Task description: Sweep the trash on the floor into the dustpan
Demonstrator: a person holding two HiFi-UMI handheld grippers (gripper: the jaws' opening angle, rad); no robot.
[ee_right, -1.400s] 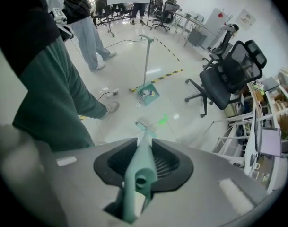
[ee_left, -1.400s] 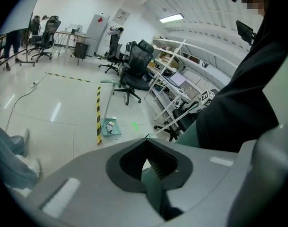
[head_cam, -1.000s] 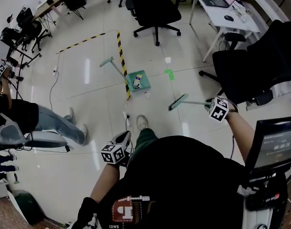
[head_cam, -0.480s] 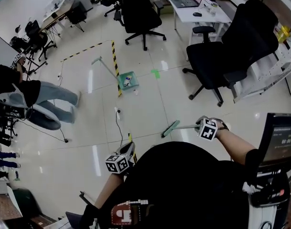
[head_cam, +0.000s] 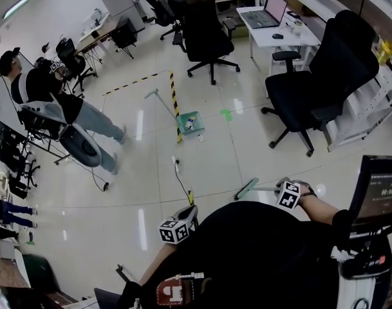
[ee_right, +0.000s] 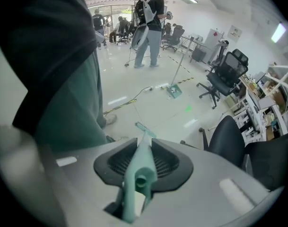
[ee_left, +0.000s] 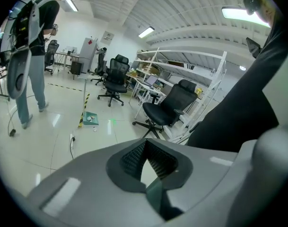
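The pale floor [head_cam: 118, 192] lay wide open between the wearer and the teal dustpan [head_cam: 197, 129], crossed only by a thin cable [head_cam: 180, 176] and by a yellow-black tape line [head_cam: 176, 105] that ran close along the left edge of the dustpan. Black office chairs [head_cam: 318, 76] closed the right side, and a standing person [head_cam: 60, 111] the left. A screen [head_cam: 381, 190] at the right showed digits, too small to read with certainty. The dustpan stood well apart from both grippers, with trash [head_cam: 190, 121] inside it and one small piece [head_cam: 199, 136] just beside it on the floor. The right gripper [ee_right: 144, 143] had its fingers clamped on the green handle of the broom [ee_right: 138, 176], whose head [head_cam: 247, 187] pointed roughly toward the dustpan. The left gripper [ee_left: 144, 144] had its fingers together at the tips, with nothing between them
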